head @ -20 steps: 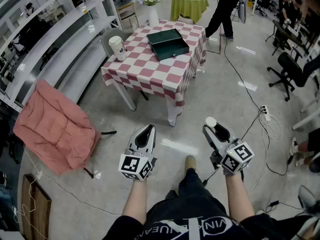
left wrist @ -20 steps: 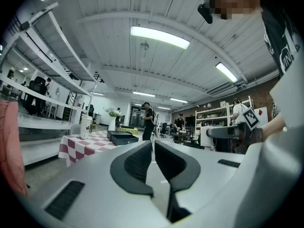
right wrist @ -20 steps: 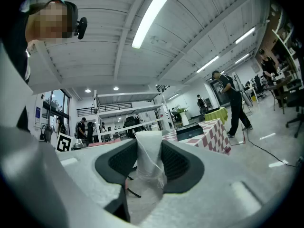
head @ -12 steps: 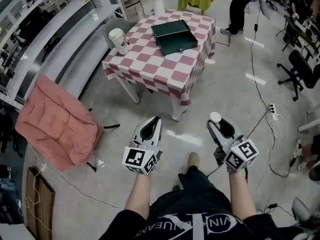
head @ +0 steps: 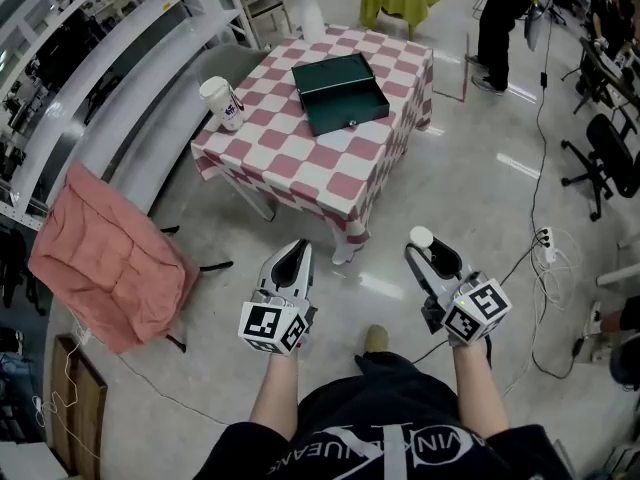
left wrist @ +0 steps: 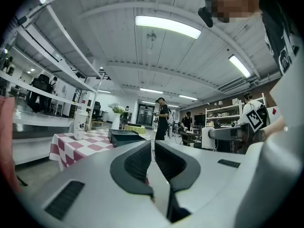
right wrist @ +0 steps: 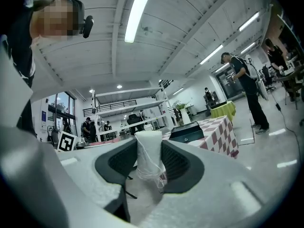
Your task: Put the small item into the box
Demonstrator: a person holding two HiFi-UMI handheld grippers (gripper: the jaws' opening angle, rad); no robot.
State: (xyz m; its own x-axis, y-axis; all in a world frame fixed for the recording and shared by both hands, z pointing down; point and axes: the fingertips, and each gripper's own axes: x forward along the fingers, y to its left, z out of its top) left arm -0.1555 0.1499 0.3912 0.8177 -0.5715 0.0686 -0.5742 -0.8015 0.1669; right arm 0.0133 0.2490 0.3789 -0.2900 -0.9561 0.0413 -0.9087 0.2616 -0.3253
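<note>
The right hand-held gripper [head: 432,258] clamps a white roll [right wrist: 148,151] between wide-set jaws; the left hand-held gripper [head: 290,263] is closed, empty. The box [head: 340,93] sits on the tabletop [head: 300,158] at 12 o'clock, well apart from both grippers. A light grip could let the roll slip out on the way over

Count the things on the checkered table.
2: the green box toward the table's far side, and the white cup at its left corner. Nothing else shows there.
</note>
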